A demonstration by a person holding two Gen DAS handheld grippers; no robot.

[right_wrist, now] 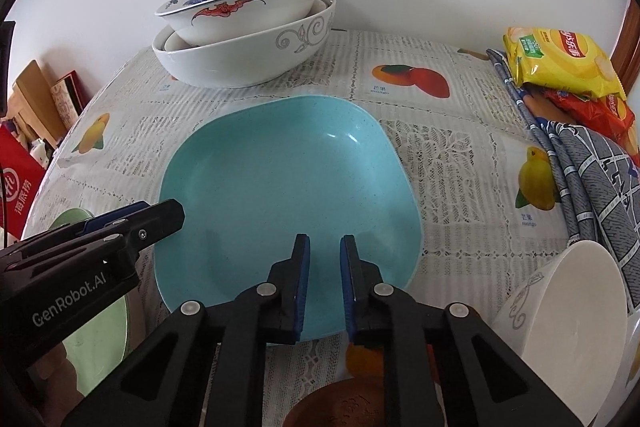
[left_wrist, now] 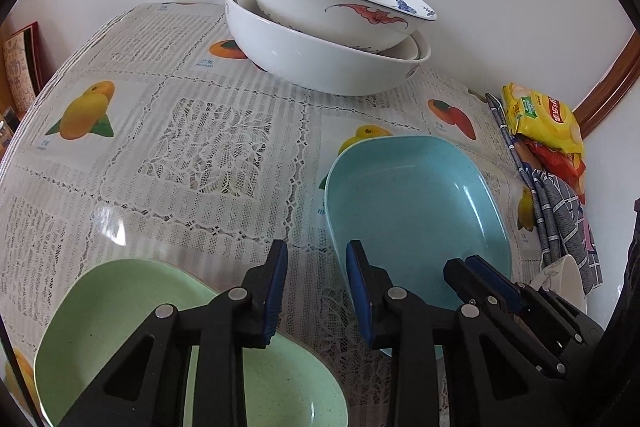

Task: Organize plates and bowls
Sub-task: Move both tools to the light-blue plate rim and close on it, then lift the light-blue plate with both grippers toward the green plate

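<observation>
Left tongs [left_wrist: 318, 249] and right tongs [right_wrist: 325, 241] sit narrowly parted, gripping nothing, at one blue plate's [right_wrist: 280, 167] near edge. One green plate [left_wrist: 120, 307] lies beside it, and three nested bowls [left_wrist: 320, 63] stand behind.

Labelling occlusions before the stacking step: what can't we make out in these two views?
Bowl stack: count of inner bowls, both views; patterned bowl covers them.
Green plate: near side, left wrist view; left gripper covers it.
Brown item: right wrist view; cut by bottom edge, behind right gripper.
White bowl: right wrist view; cut by frame edge.
</observation>
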